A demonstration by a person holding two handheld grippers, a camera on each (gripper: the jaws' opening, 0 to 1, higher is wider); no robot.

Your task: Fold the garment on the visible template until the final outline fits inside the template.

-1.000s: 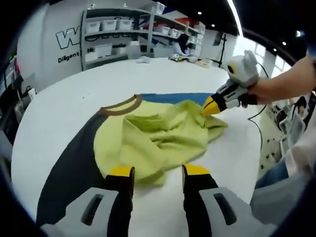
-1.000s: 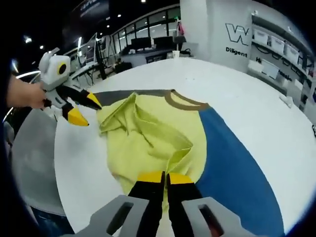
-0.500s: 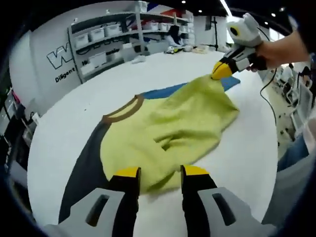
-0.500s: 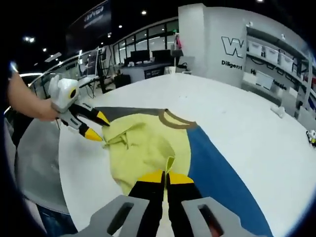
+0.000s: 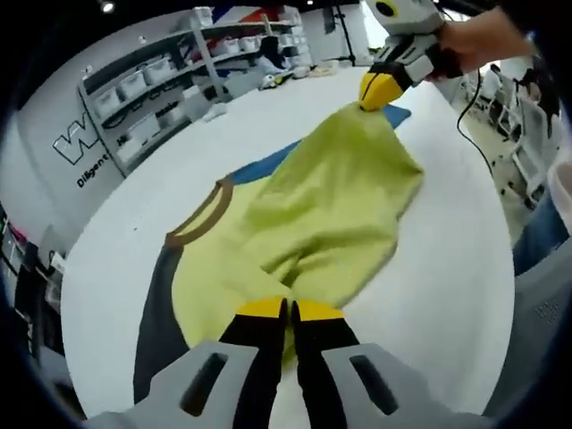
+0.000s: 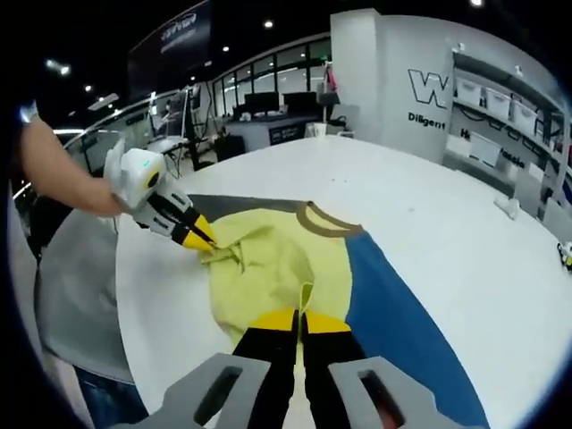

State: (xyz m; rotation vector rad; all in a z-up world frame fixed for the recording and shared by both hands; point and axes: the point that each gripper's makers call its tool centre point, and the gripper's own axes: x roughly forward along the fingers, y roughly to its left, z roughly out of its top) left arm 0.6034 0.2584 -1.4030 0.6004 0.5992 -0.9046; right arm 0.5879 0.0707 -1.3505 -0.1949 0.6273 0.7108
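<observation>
Left gripper view
- Shirt (image 5: 313, 214): yellow-green, lay stretched across the white tabletop (image 5: 447, 295), over the template.
- Left tongs (image 5: 278, 310): jaws pressed together on the shirt's near edge, cloth caught between the yellow tips.
- Right tongs (image 5: 379, 90): at the shirt's far end, tips pinched on a corner and lifting it off the tabletop.
- Template (image 5: 156, 304): a shirt-shaped print, dark grey sleeve showing beside the shirt's near end, blue part past its far side, brown collar band beside its middle.

Right gripper view
- Shirt (image 6: 277, 268): bunched and wrinkled, lying on the template's yellow middle.
- Right tongs (image 6: 300, 320): jaws closed on a raised fold of the shirt's near edge.
- Left tongs (image 6: 205, 239): held by a hand, tips shut on the shirt's far-left edge.
- Template (image 6: 402, 331): blue panel bare beside the shirt, grey strip beyond it.

Progress
- Done: both ends gripped, cloth pulled out lengthwise.
- Left, by my reading: no neat fold yet; the shirt needed flattening and folding until its outline sat inside the template.
</observation>
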